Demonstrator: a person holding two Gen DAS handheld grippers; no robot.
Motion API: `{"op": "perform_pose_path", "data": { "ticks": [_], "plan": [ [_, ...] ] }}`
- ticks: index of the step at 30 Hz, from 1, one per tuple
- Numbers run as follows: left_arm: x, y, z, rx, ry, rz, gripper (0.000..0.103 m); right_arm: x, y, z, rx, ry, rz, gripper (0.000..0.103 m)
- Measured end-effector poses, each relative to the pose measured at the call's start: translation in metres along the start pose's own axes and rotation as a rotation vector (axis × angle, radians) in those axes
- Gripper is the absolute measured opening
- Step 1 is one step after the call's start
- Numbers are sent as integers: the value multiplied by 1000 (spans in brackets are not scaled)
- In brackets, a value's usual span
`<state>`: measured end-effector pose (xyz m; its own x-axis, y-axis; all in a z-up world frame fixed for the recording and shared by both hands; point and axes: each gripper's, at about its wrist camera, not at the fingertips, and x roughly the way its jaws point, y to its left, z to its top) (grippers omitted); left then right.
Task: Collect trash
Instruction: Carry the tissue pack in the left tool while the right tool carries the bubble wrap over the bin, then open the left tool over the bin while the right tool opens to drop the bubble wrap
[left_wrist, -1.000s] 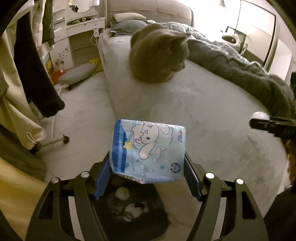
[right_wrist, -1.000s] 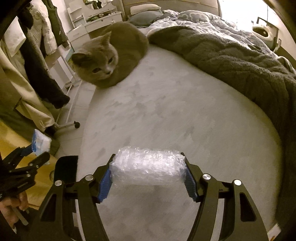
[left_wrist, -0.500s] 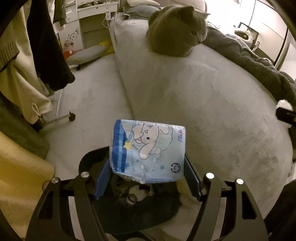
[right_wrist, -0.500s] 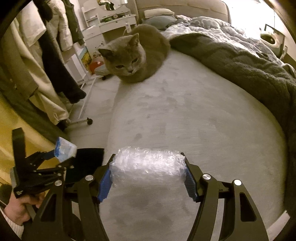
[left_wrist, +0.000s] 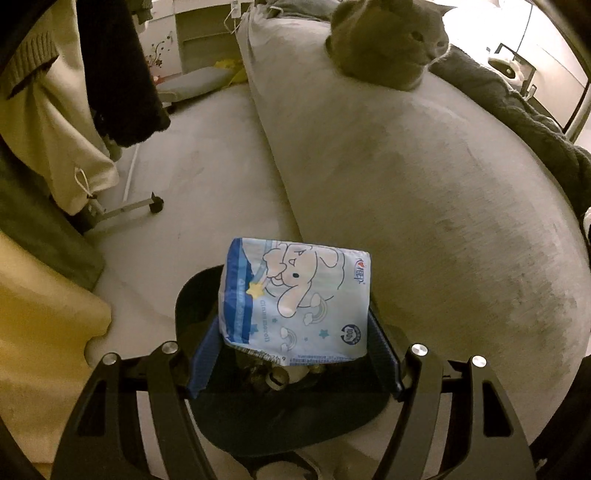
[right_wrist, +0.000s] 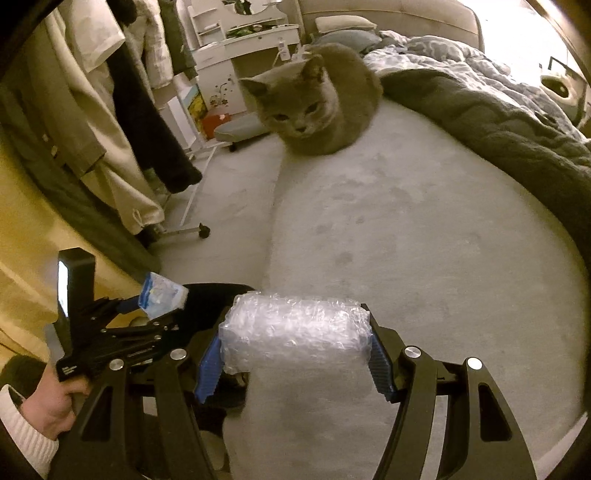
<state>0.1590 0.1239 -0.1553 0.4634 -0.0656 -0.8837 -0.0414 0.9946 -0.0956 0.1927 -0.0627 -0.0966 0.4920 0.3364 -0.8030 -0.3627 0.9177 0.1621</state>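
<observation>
Landmark: I place everything against the bin (left_wrist: 192, 306), the one black bin on the floor beside the bed (left_wrist: 424, 206).
Clothes: left of the bin, I count several garments on one wheeled rack (left_wrist: 125, 208).
Left gripper (left_wrist: 295, 325): I have its two blue fingers closed on one tissue pack (left_wrist: 295, 302), held directly over the bin's mouth.
Bin contents: I see a few crumpled scraps under the pack; too dark to count.
Right gripper (right_wrist: 295, 350): its fingers clamp one bubble wrap roll (right_wrist: 295, 332), just right of the bin, over the bed edge.
Cat (right_wrist: 314, 103): one grey cat, on the bed well beyond the bin, facing my right camera.
Blanket (right_wrist: 498, 122): one dark blanket, far right of the bin.
</observation>
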Motion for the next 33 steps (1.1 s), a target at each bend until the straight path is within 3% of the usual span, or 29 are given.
{"op": "perform_pose_path", "data": {
  "ticks": [33],
  "plan": [
    [81,50,-61,-86,333,-58,76,41,97,3,-153,53,113,67]
  ]
}}
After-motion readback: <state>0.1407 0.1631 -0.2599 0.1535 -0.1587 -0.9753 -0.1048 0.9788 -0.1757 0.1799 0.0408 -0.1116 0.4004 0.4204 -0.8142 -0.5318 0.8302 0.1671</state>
